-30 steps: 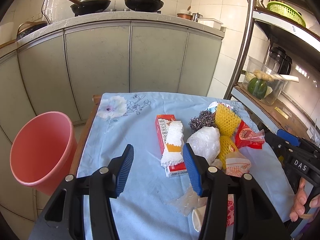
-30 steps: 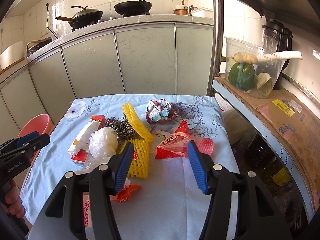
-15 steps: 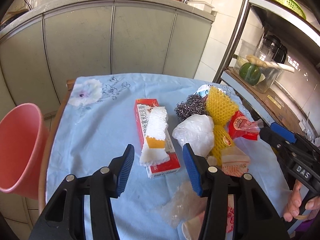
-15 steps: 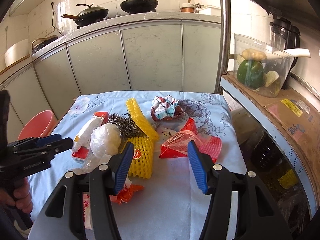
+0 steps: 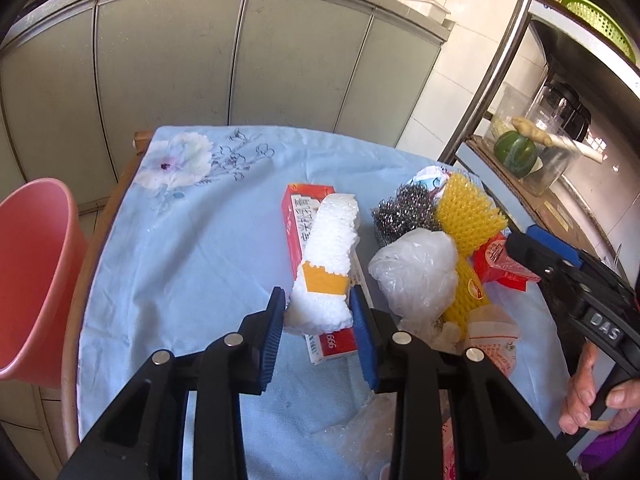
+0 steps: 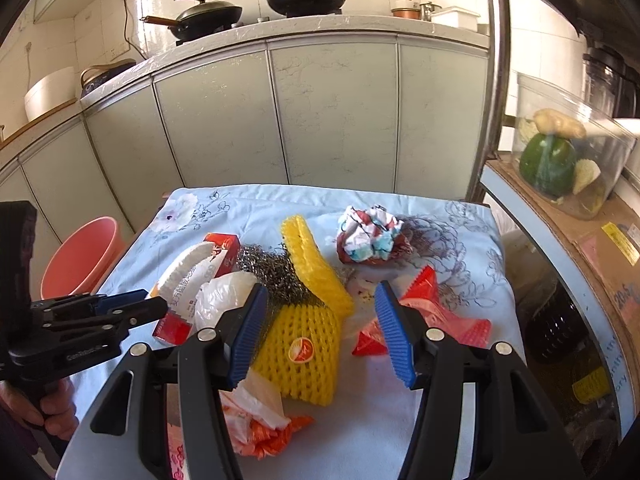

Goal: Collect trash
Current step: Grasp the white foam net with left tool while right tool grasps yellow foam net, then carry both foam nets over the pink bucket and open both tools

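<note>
Trash lies on a table under a light blue cloth [image 5: 180,260]. A white foam net [image 5: 332,240] rests on a red box [image 5: 308,200]. My left gripper [image 5: 318,300] is closing on the net's near end, and both blue pads touch its sides. To the right lie a steel scourer [image 5: 400,212], a crumpled white plastic bag [image 5: 416,272] and a yellow foam net [image 6: 304,344]. My right gripper [image 6: 320,296] hangs open above the yellow net and a red wrapper [image 6: 440,312], holding nothing. A pink bucket [image 5: 32,272] stands on the floor left of the table.
A crumpled printed wrapper [image 6: 372,236] lies at the back of the table, an orange-and-white bag [image 6: 260,420] near the front. Grey cabinets stand behind. A metal rack on the right carries a clear tub with vegetables [image 6: 560,160]. A person's hands grip both handles.
My left gripper moved forward and down to the white foam net, and its jaws narrowed around it. My right gripper shifted slightly over the yellow net and stayed open.
</note>
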Demonstrator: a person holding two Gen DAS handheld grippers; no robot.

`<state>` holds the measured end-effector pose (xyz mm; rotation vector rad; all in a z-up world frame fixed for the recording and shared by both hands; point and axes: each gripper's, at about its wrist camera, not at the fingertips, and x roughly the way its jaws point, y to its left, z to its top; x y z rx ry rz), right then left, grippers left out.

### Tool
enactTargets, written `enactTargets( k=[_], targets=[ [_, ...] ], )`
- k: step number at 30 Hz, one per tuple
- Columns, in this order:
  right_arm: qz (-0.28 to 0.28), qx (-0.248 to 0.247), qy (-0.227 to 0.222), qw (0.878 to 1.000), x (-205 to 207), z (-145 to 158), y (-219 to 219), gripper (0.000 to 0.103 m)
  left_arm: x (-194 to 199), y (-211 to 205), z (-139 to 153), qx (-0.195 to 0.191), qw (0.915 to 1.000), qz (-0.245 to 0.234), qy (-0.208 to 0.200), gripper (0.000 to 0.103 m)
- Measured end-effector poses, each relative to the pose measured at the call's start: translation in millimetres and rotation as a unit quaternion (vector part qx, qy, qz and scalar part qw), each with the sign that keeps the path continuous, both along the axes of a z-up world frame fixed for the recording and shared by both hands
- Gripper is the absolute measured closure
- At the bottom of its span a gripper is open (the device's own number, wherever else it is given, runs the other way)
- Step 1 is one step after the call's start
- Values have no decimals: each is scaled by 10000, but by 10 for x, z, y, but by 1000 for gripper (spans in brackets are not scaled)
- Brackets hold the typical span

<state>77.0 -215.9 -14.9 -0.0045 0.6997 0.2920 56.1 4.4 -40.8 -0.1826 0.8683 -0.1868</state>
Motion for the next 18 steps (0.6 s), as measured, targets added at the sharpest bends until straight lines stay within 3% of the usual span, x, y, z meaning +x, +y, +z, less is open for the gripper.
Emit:
enactTargets(
  k=[7, 8, 10, 12, 18],
  targets=[
    [129, -331, 69, 9993, 218, -68, 166, 47, -175, 78, 180, -85, 9995, 3, -315, 71],
    [127, -358, 76, 9992, 239, -77, 181, 52, -199, 88, 198, -83, 9994, 4, -349, 71],
    [124, -345, 143, 9992, 272, -95, 187, 78, -242, 113, 236, -54, 9991, 15, -427, 71],
    [134, -235, 264, 9993, 283, -105, 168, 93, -284, 146, 274, -70, 9988, 30, -485, 71],
    [234, -54, 77, 9997, 161, 99, 198, 94, -389, 307, 347, -187, 9977, 174, -635, 71]
  ],
)
